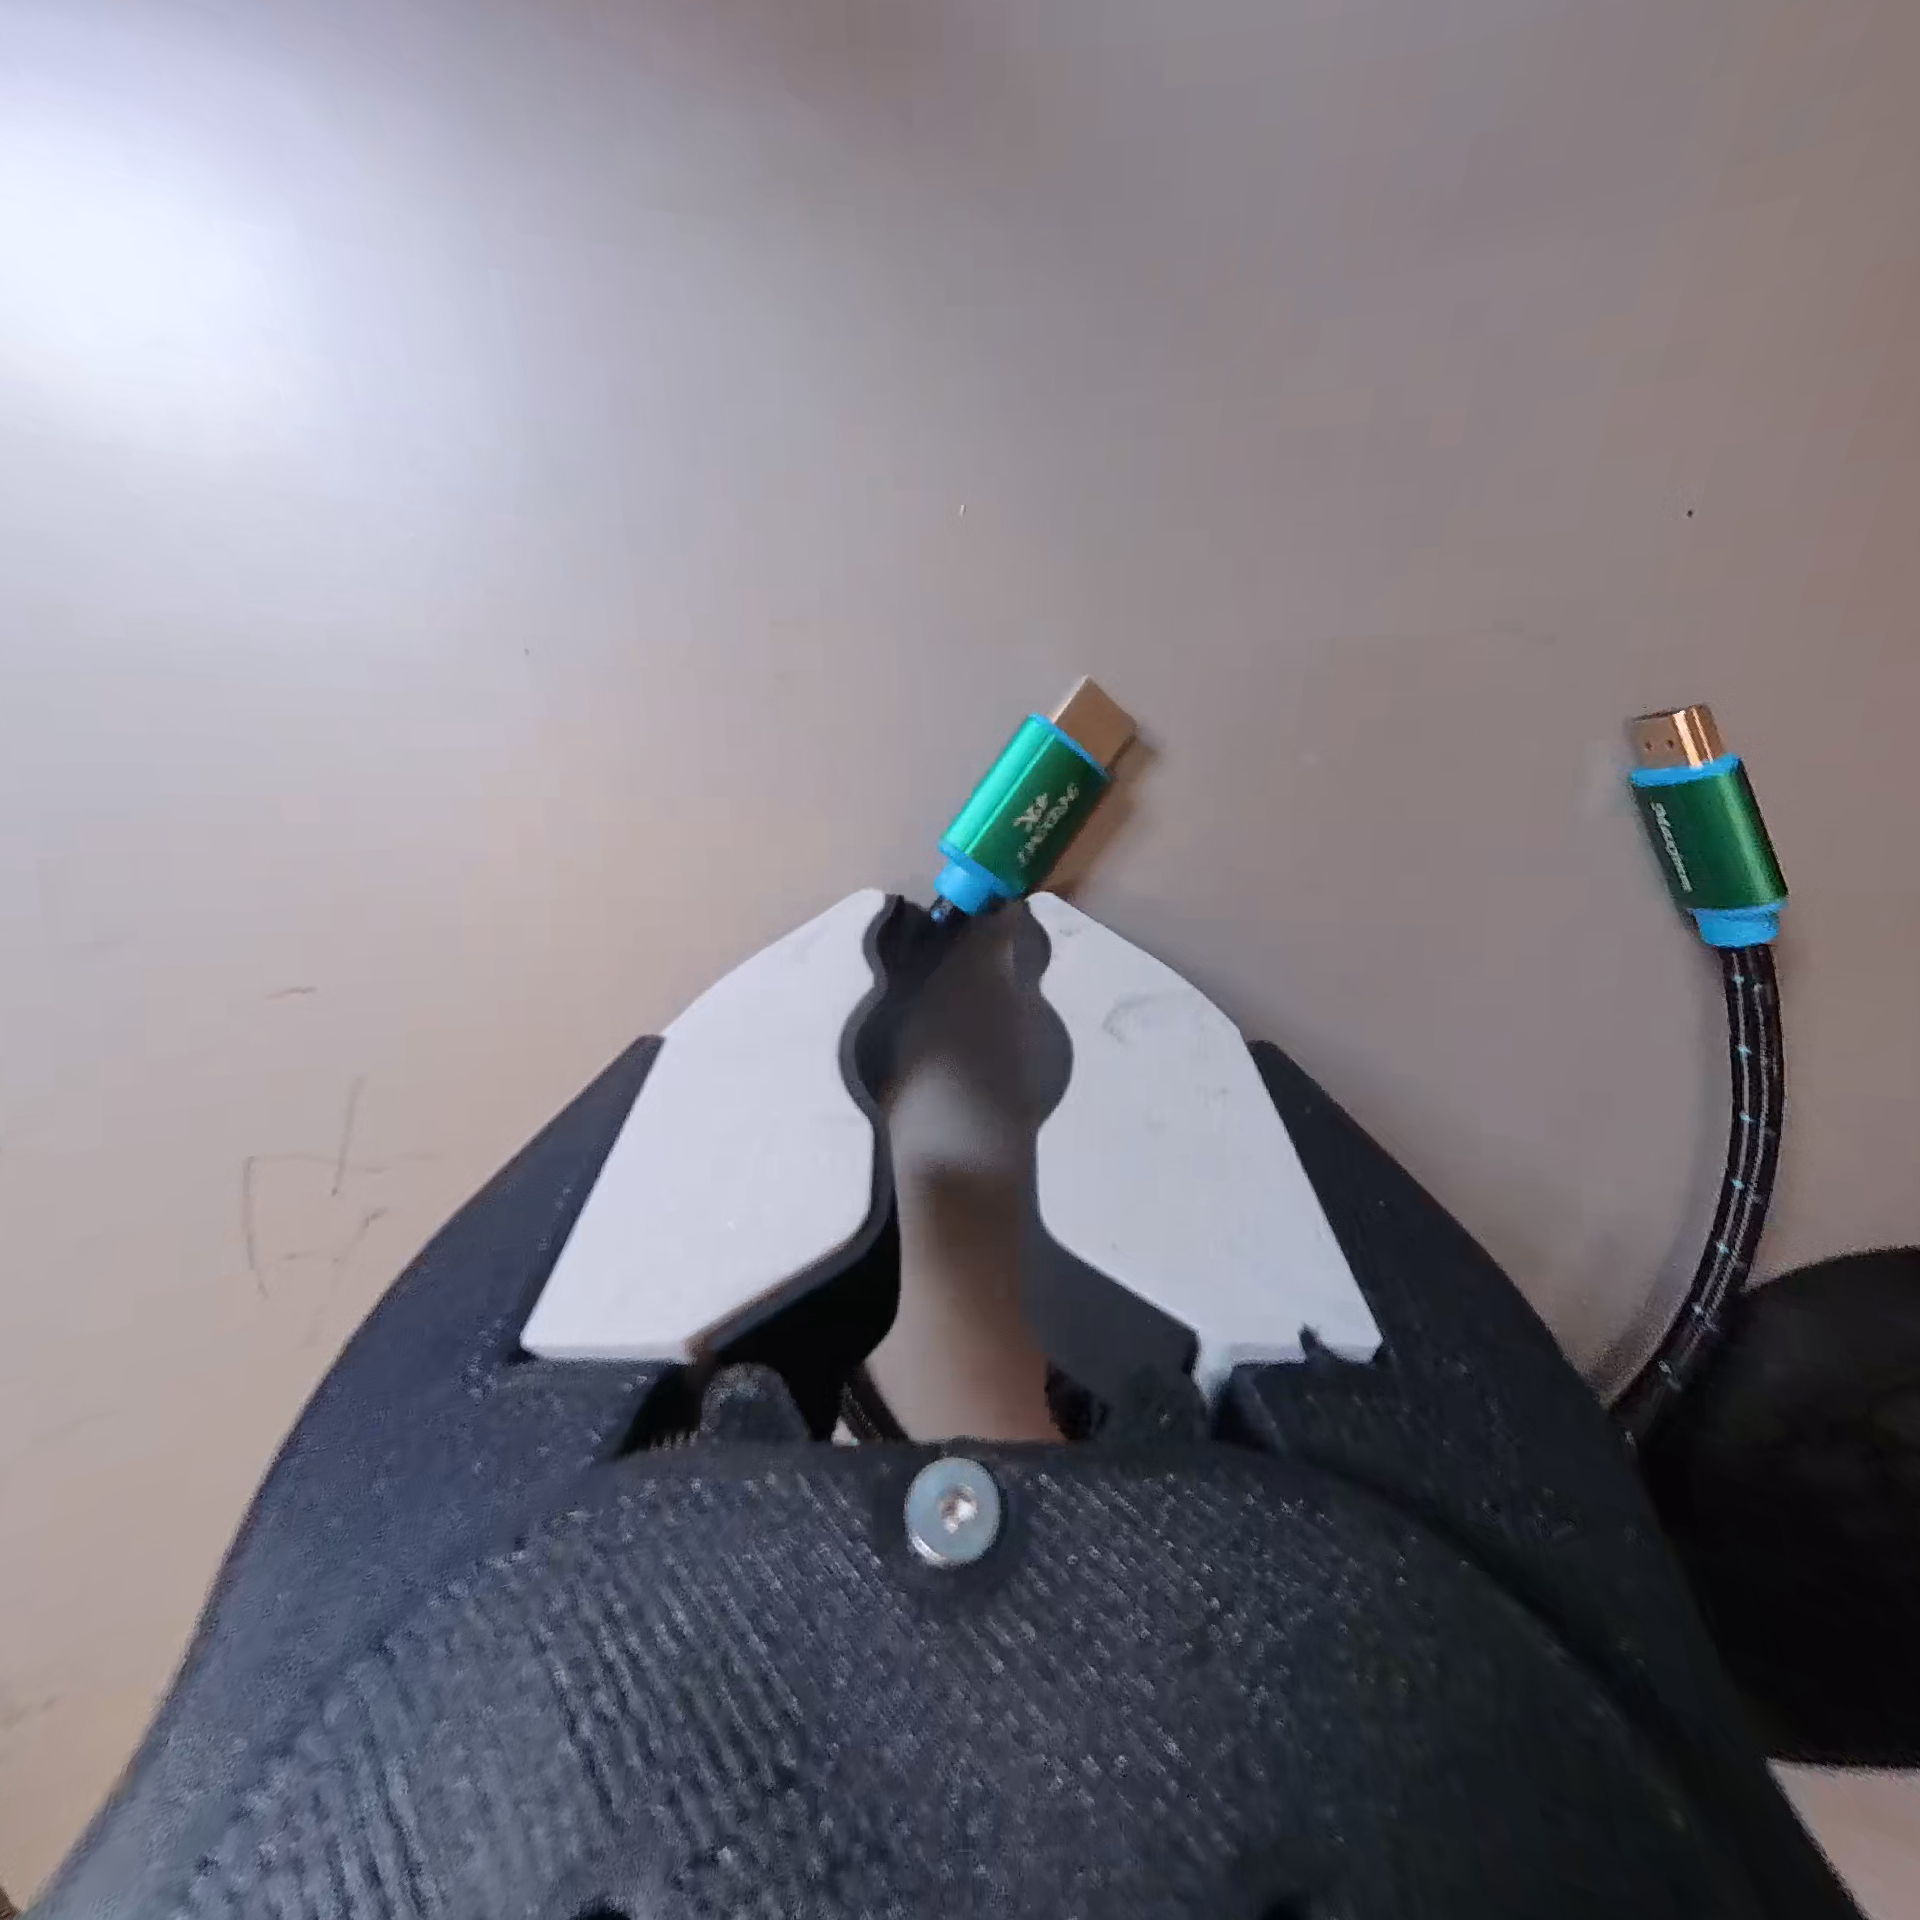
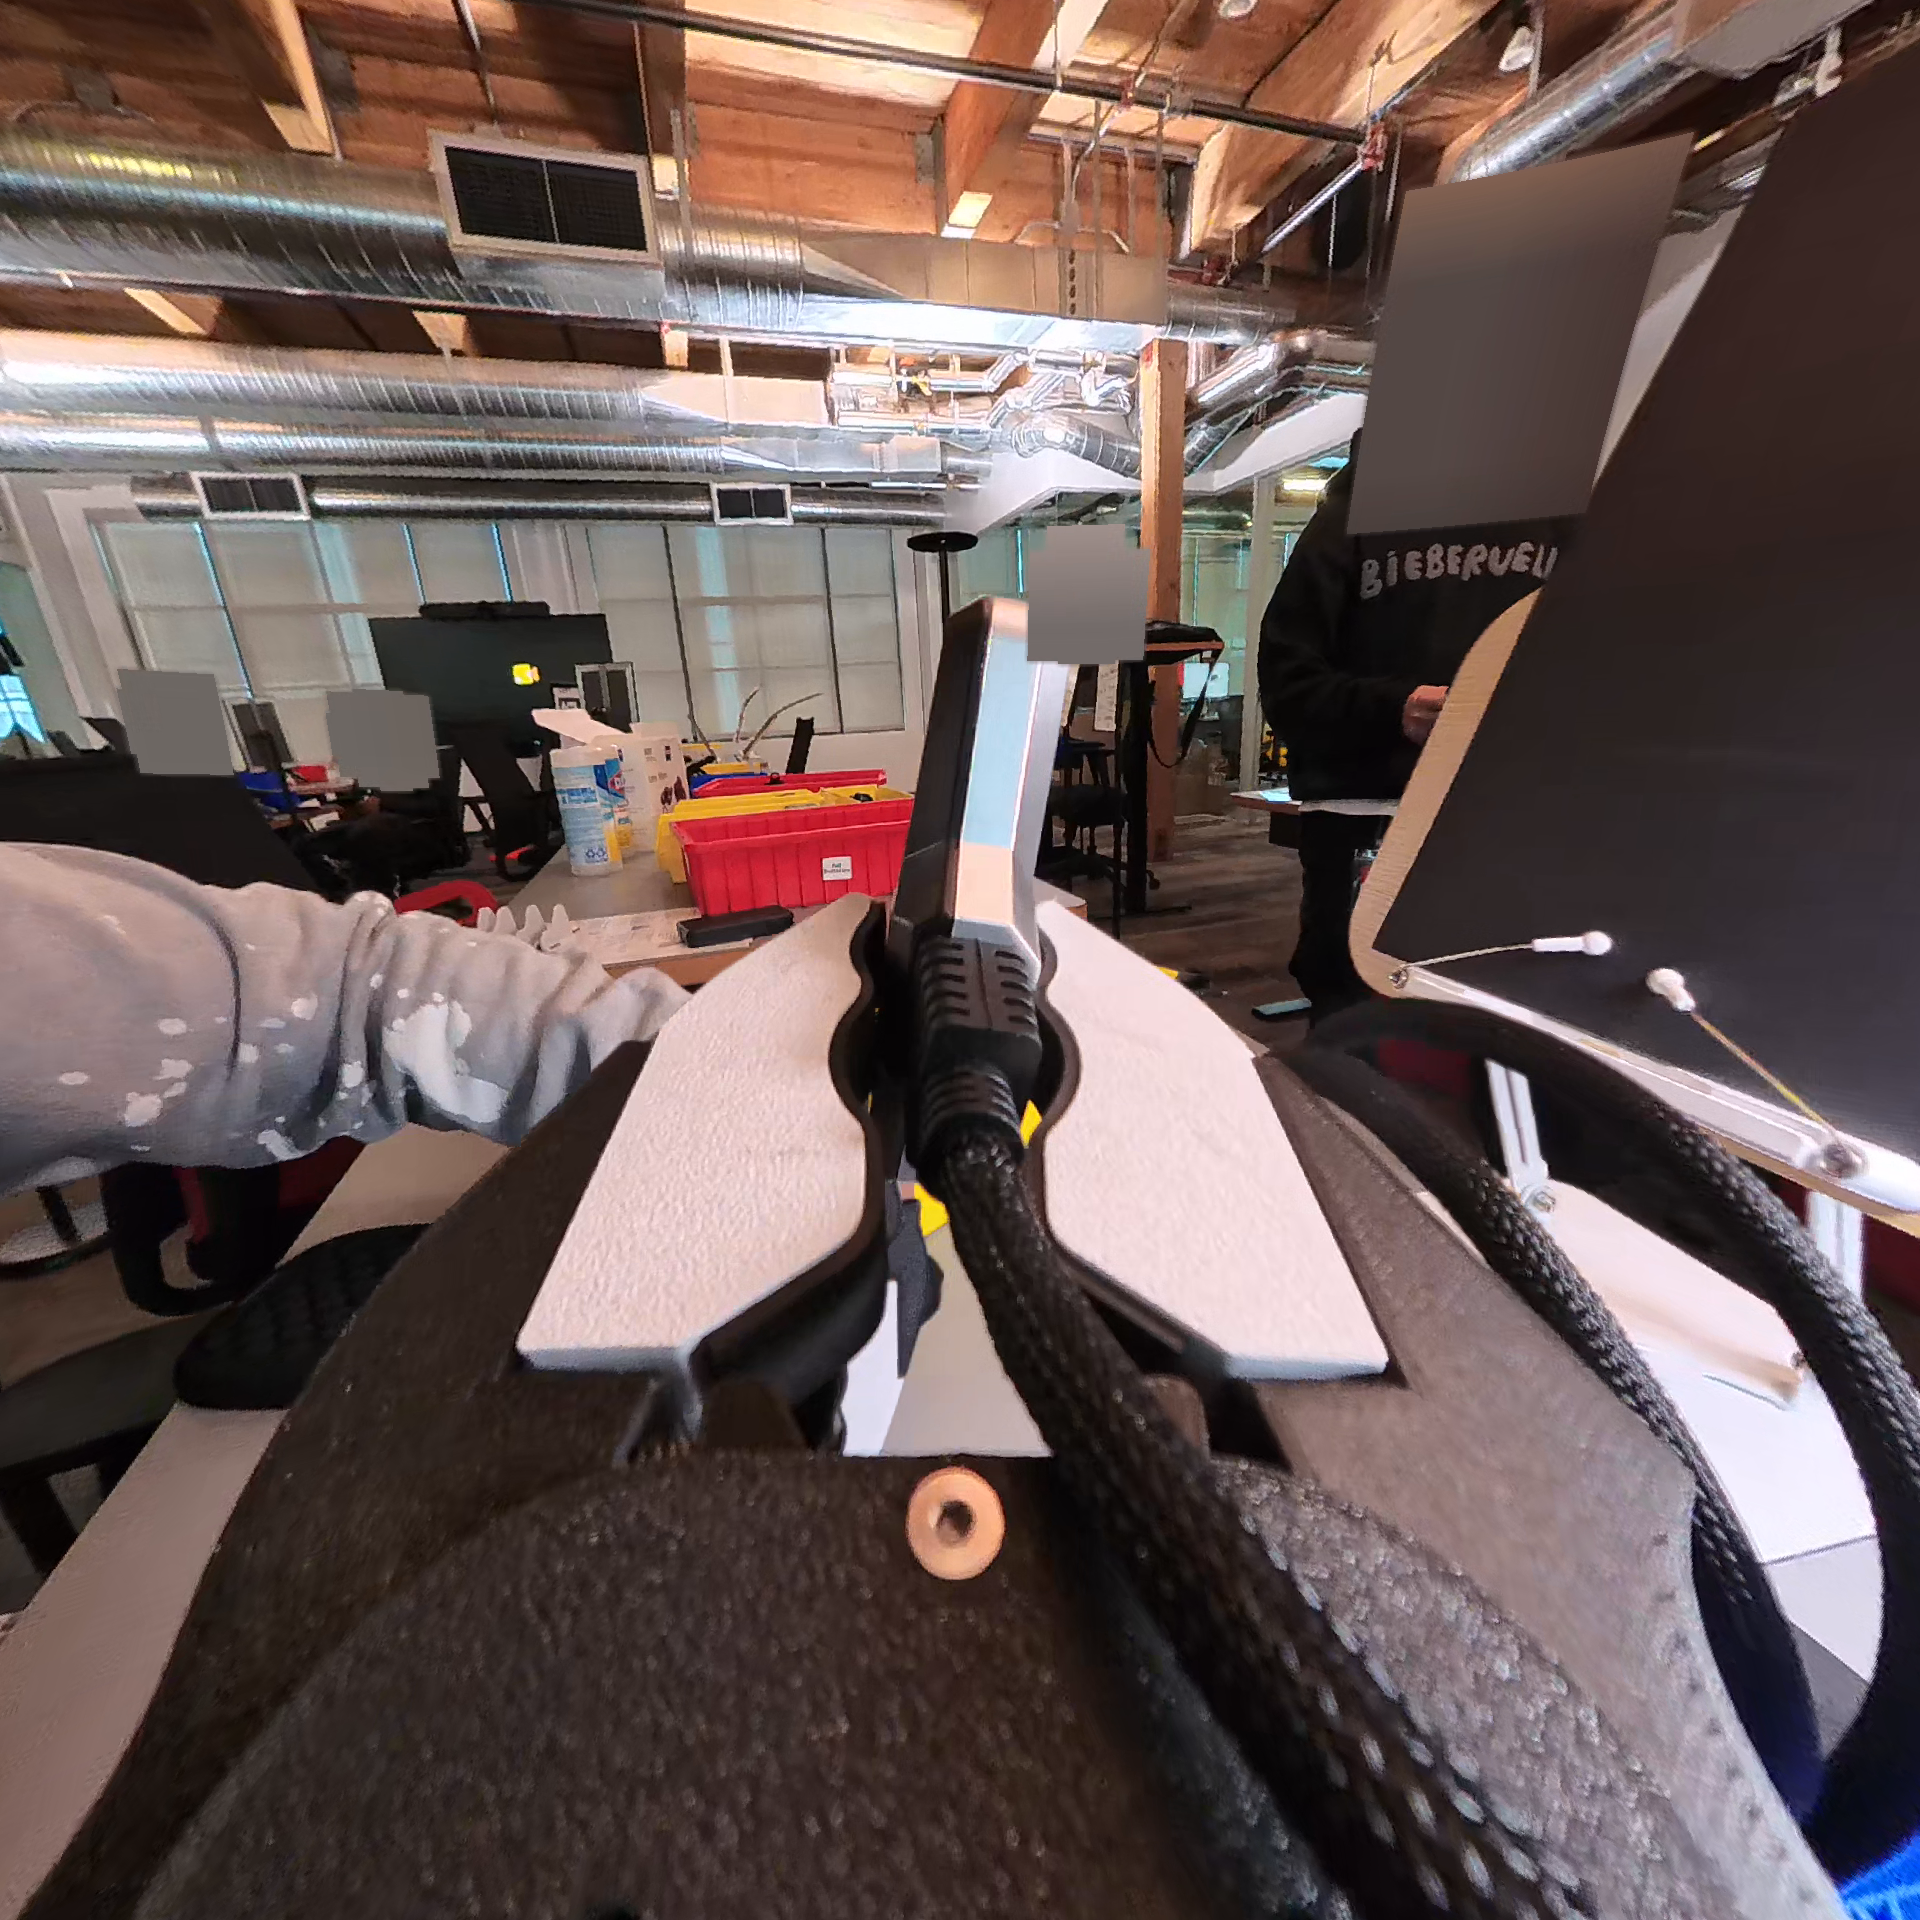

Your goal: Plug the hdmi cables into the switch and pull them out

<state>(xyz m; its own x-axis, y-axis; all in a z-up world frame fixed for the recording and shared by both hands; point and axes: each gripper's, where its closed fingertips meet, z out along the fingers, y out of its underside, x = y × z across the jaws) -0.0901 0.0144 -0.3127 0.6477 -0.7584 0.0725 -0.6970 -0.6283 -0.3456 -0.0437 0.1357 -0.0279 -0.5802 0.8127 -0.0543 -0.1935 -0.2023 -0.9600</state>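
The left tongs [image 1: 956, 904] are seen nearly closed over the pale bench [image 1: 623, 520], their grey fingers [image 1: 748, 1122] pinching the braided cord just behind the blue collar of a green plug [image 1: 1023, 805]; the plug's gold tip is angled up and to the right, close to the bench, though contact cannot be judged. A second green plug [image 1: 1704, 821] is laid on the bench well to the right, its braided cable [image 1: 1756, 1081] curving down toward a dark round shape at the frame's edge. The right tongs [image 2: 961, 935] are held raised and narrowed around a black plug [image 2: 977, 997], whose thick braided cable [image 2: 1049, 1299] trails back over the tongs' body. The plug is seated in the switch [image 2: 982, 769], a slim black and silver box standing upward beyond the fingertips. A grey speckled sleeve [image 2: 260, 997] reaches in from the left, and red and yellow bins [image 2: 790, 847] are seen on a table behind.
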